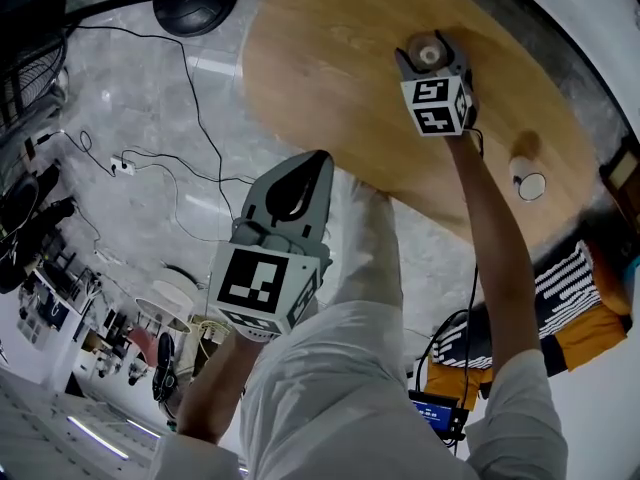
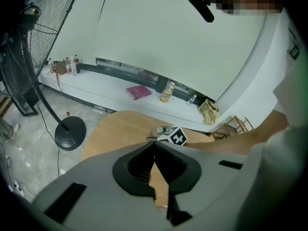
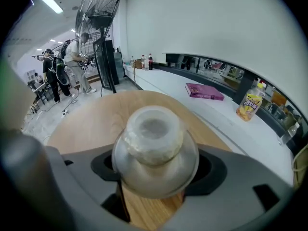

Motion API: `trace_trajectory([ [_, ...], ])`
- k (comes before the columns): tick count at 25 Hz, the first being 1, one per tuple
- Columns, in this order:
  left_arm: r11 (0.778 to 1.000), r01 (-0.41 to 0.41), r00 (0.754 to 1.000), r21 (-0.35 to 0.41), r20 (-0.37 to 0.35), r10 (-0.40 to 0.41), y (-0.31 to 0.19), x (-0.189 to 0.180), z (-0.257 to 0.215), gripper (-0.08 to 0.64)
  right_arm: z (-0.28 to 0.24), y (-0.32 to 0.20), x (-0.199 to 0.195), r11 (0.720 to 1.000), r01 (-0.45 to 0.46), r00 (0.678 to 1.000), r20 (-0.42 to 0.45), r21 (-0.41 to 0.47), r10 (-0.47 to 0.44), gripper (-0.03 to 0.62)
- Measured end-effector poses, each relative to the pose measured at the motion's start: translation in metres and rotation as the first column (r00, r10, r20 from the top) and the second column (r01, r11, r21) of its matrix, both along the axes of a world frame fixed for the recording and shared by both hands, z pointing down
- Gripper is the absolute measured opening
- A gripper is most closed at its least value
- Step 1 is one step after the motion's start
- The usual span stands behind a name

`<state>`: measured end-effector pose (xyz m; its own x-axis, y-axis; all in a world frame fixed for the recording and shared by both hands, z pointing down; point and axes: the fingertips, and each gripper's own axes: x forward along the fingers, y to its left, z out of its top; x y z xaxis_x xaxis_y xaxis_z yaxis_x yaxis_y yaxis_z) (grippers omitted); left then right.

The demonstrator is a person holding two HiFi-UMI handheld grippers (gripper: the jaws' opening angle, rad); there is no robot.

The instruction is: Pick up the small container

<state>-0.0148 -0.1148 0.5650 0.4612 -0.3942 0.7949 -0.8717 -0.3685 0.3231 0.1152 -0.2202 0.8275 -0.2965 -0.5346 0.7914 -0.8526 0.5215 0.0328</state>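
Pointing its frosted, rounded top straight up, long axis vertical, the small container (image 3: 154, 143) is toward the far edge of the round, pale wood-grain worktop (image 1: 330, 98). It is translucent: a wide bowl-shaped body under a narrower cloudy neck, and whether anything is inside I cannot tell. The right gripper (image 1: 431, 50) has its fingers (image 3: 103, 166) wide, pressed against either side of that body. The left gripper (image 2: 154, 147) hangs just off the worktop's near edge, fingers closed together on nothing.
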Motion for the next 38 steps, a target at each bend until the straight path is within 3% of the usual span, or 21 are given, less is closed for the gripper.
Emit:
trace_trajectory([
  [15, 0.997, -0.013, 0.999, 0.076, -0.028, 0.015, 0.004, 0.001, -0.051, 0.02, -0.09, 0.018, -0.004, 0.999, -0.017, 0.998, 0.055, 0.049, 0.014, 0.339],
  [22, 0.992, 0.042, 0.998, 0.117, -0.054, -0.036, 0.016, -0.001, -0.082, 0.02, -0.142, 0.03, -0.01, 0.997, -0.026, 0.996, 0.091, 0.068, 0.02, 0.339],
  [28, 0.984, 0.099, 0.993, 0.148, -0.076, -0.089, 0.028, -0.025, -0.1, 0.02, -0.172, 0.04, -0.032, 0.995, 0.028, 0.997, 0.071, 0.093, -0.035, 0.339],
  [38, 0.956, 0.174, 0.982, 0.235, -0.118, -0.149, 0.027, -0.055, -0.143, 0.02, -0.228, 0.07, -0.058, 0.996, 0.032, 0.995, 0.092, 0.086, -0.04, 0.339],
])
